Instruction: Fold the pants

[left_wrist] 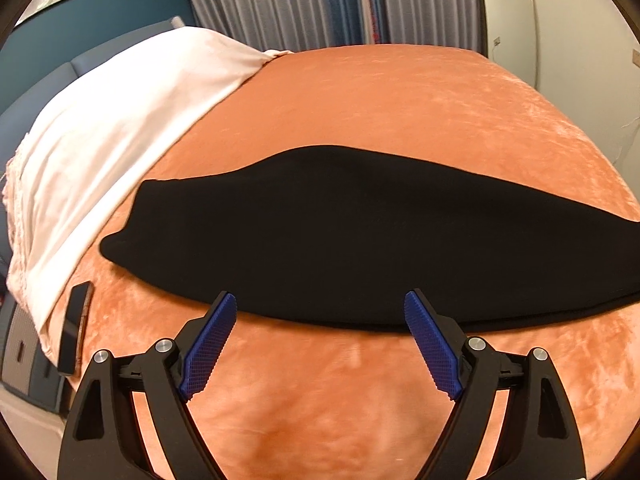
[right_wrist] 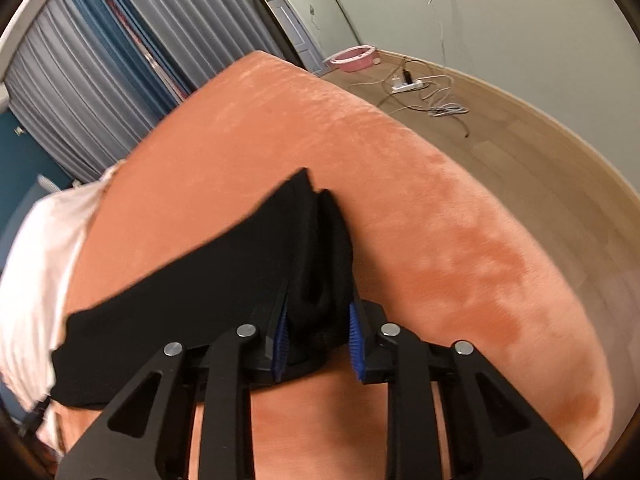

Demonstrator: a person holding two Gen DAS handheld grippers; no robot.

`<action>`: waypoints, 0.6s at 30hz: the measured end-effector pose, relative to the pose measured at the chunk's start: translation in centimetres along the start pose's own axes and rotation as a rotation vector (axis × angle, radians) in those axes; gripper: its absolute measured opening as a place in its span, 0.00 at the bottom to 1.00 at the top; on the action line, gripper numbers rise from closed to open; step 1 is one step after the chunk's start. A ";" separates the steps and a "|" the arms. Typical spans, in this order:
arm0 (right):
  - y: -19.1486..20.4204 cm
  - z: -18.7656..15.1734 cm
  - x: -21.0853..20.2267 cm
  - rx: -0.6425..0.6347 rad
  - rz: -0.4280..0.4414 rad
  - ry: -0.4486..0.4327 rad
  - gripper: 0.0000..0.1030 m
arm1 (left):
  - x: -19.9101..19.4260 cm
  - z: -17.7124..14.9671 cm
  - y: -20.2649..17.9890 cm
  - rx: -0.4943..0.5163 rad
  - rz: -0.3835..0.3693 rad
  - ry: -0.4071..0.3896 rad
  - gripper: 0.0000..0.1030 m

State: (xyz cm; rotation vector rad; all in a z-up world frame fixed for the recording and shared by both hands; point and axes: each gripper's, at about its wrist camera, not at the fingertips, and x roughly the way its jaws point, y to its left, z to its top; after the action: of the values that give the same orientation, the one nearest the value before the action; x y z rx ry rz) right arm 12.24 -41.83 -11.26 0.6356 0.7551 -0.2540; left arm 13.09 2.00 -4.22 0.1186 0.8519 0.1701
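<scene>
On the bed (left_wrist: 360,92), under an orange plush blanket (right_wrist: 280,128), the black pants (left_wrist: 340,232) lie lengthwise across the near half, already doubled leg on leg by the look of it. A pale sheet (left_wrist: 120,128) covers the head end, well apart from the fabric except near one tip.

Right gripper (right_wrist: 318,340): jaws narrow, clamped on a bunched end of the pants; folds stack up between the blue pads (right_wrist: 354,338). Which end it is, waist or hems, cannot be told. Left gripper (left_wrist: 320,344): jaws wide, nothing between them, hovering just short of the near edge of the pants, roughly mid-length.

Risks from here:
- Right grip looks like a wad, not a clean edge. If only some layers are pinched, the lower leg probably stays behind on the lift and the fold comes out skewed.
- Plush nap likely drags on knit fabric. Pulling low across the bed could stretch or wrinkle the pants instead of carrying them over.
- Left jaws closing at the edge could catch the blanket along with the pants and hump it up.
- One-sided lift with the left idle: the free length may twist.
- Dark phone-like slab (left_wrist: 76,328) sits at the bed's edge beside the sheet; a tugged blanket could tip it off.
- Right view is motion-blurred, so grip depth is uncertain.
</scene>
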 end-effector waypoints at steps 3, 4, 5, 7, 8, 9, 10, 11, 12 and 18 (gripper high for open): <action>3.3 0.1 -1.1 -0.038 0.027 -0.020 0.22 | 0.4 -0.4 1.6 -0.005 0.033 0.003 0.81; 4.3 0.0 -1.4 -0.049 0.035 -0.024 0.22 | 0.5 -0.6 2.3 -0.010 0.034 0.004 0.81; 6.1 0.0 -1.7 -0.069 0.049 -0.029 0.22 | 0.5 -0.7 3.0 -0.016 0.035 0.003 0.81; 9.2 -0.3 -2.1 -0.109 0.078 -0.033 0.22 | 0.5 -1.0 4.3 -0.020 0.051 -0.002 0.81; 10.4 -0.4 -2.2 -0.125 0.089 -0.035 0.22 | 0.5 -1.1 4.8 -0.020 0.060 -0.007 0.81; 12.6 -0.7 -2.3 -0.154 0.109 -0.035 0.22 | 0.4 -1.3 5.4 -0.021 0.067 -0.012 0.81; 14.3 -0.9 -2.2 -0.177 0.127 -0.033 0.21 | 0.3 -1.5 6.2 -0.024 0.075 -0.018 0.81; 16.0 -1.1 -2.2 -0.199 0.147 -0.031 0.21 | 0.3 -1.6 6.9 -0.028 0.076 -0.019 0.81; 18.6 -1.7 -2.0 -0.230 0.179 -0.024 0.21 | 0.2 -1.8 7.6 -0.034 0.073 -0.020 0.81; 29.5 -4.9 0.2 -0.367 0.284 0.030 0.21 | 0.1 -2.6 11.7 -0.062 0.086 -0.026 0.81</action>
State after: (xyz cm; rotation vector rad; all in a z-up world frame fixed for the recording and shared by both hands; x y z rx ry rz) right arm 22.38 -15.60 -1.02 0.3911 0.7082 0.1534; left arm 9.98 13.53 -3.96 0.0996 0.8154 0.2753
